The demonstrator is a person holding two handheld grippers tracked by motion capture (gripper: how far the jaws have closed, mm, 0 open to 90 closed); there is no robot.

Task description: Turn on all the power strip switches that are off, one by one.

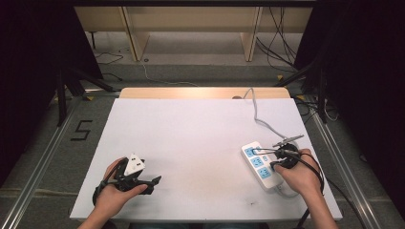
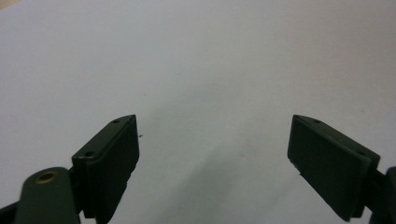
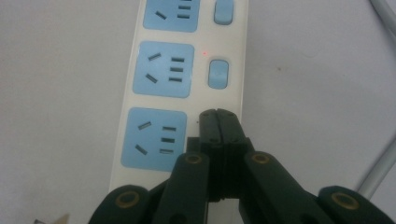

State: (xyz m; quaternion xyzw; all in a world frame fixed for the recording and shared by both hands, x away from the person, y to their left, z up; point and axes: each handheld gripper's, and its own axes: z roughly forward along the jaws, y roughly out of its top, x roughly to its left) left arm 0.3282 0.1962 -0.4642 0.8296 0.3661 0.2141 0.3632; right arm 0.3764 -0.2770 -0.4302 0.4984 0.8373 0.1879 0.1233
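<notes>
A white power strip (image 1: pixel 260 167) with three blue sockets lies on the right side of the white table (image 1: pixel 191 138). In the right gripper view the power strip (image 3: pixel 140 74) runs up the frame, each socket with a blue switch (image 3: pixel 218 73) beside it; a small red light glows next to the middle switch. My right gripper (image 3: pixel 217 114) is shut, its tips pressed down beside the nearest socket, covering that socket's switch. My left gripper (image 1: pixel 155 181) rests near the front left of the table. Its jaws stand wide open in the left gripper view (image 2: pixel 212 144), nothing between them.
The strip's grey cable (image 1: pixel 258 117) runs from the strip to the table's far edge. A grey cable (image 3: pixel 380 172) also crosses the right of the right gripper view. Dark stands and cables flank the table on the floor.
</notes>
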